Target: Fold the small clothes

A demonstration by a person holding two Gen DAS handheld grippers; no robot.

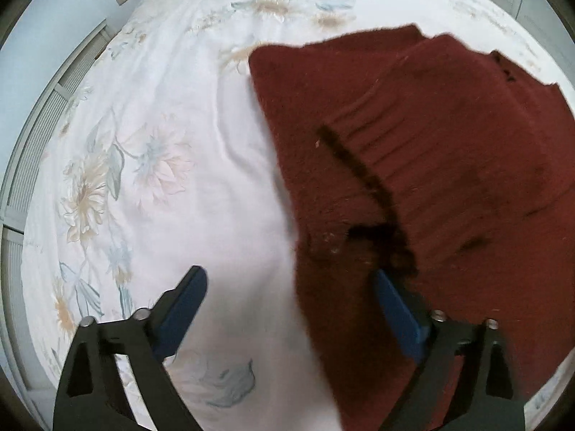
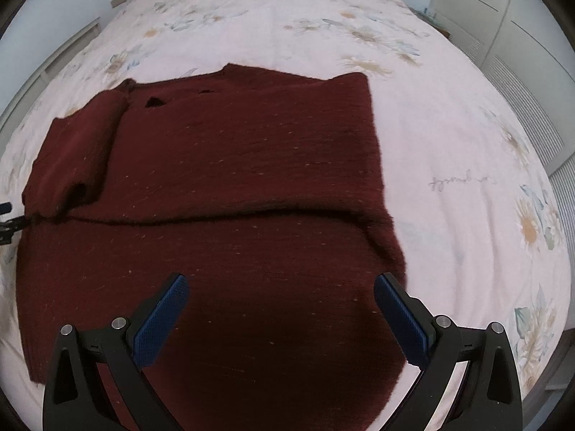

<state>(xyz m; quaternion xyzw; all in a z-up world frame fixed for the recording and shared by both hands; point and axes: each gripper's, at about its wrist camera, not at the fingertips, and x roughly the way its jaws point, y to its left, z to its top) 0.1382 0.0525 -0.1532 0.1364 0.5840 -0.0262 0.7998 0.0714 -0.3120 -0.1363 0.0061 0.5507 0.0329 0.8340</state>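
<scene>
both gripper sets gape wide: left gripper (image 1: 291, 287) straddles the maroon sweater (image 2: 222, 165) edge, right gripper (image 2: 280, 294) above it.

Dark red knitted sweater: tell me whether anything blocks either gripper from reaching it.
Nothing visible does. The dark red knitted sweater lies alone on the white floral bedsheet, directly below both the left gripper and right gripper.
</scene>
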